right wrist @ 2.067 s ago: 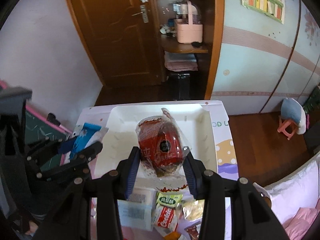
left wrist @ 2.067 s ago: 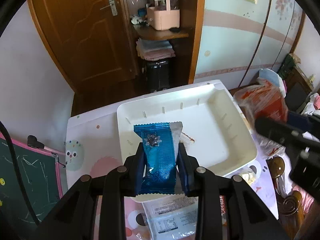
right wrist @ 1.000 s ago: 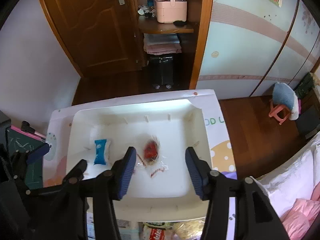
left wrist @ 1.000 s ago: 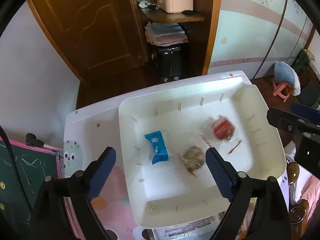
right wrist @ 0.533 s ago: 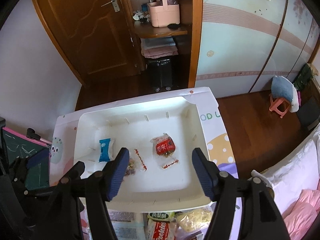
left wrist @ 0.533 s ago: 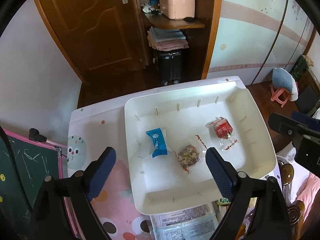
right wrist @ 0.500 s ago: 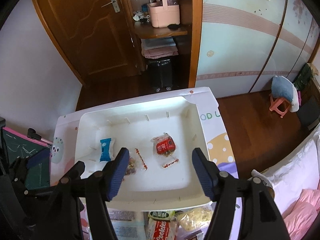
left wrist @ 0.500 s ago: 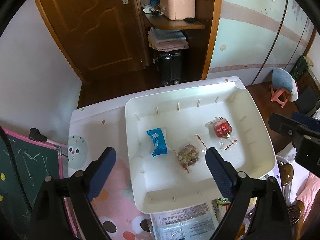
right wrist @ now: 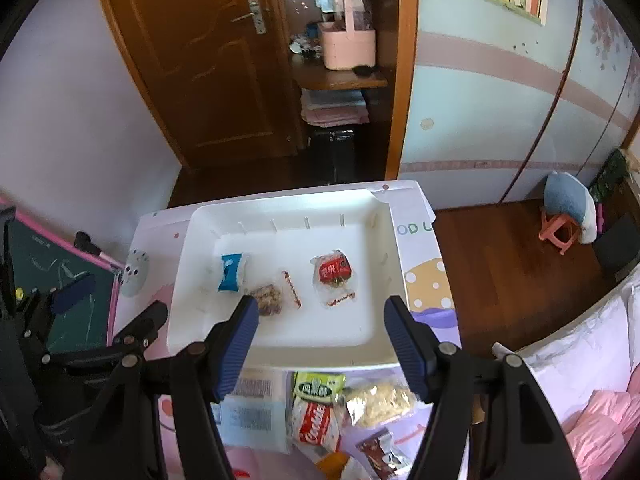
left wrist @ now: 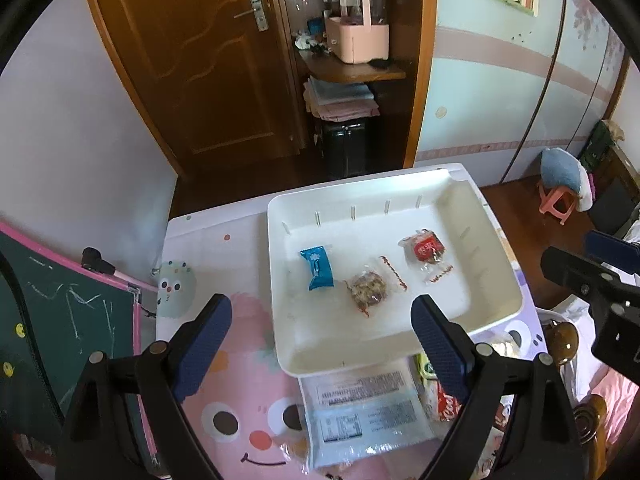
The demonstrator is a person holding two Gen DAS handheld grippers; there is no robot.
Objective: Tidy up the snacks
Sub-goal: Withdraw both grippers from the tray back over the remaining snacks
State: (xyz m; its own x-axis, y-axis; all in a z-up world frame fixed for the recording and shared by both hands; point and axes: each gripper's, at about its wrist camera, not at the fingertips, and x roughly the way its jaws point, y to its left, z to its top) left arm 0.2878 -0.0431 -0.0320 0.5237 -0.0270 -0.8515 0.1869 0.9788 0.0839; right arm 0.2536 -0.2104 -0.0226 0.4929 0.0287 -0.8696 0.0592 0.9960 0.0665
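A white tray [left wrist: 496,280] [right wrist: 280,336] sits on the small table. In it lie a blue snack packet [left wrist: 317,269] [right wrist: 230,272], a clear-wrapped brown snack [left wrist: 368,288] [right wrist: 267,299] and a red snack packet [left wrist: 425,249] [right wrist: 333,270]. My left gripper [left wrist: 320,344] is open and empty, held above the tray's near left part. My right gripper [right wrist: 318,344] is open and empty above the tray's near edge. More loose snacks lie in front of the tray: a flat white packet [left wrist: 360,412] [right wrist: 252,412], a green packet [right wrist: 318,386] and a red-and-white packet [right wrist: 316,424].
The table has a pink cartoon cover [left wrist: 240,400]. A green chalkboard with a pink frame [left wrist: 60,320] stands at the left. A bed with pink bedding [right wrist: 592,400] is at the right. A wooden door [left wrist: 188,60] and a shelf with a pink basket [left wrist: 358,40] are behind.
Both grippers let go of their packets, the blue one and the red one, which now lie in the tray. Both grippers opened wide and drew back and up from the tray.
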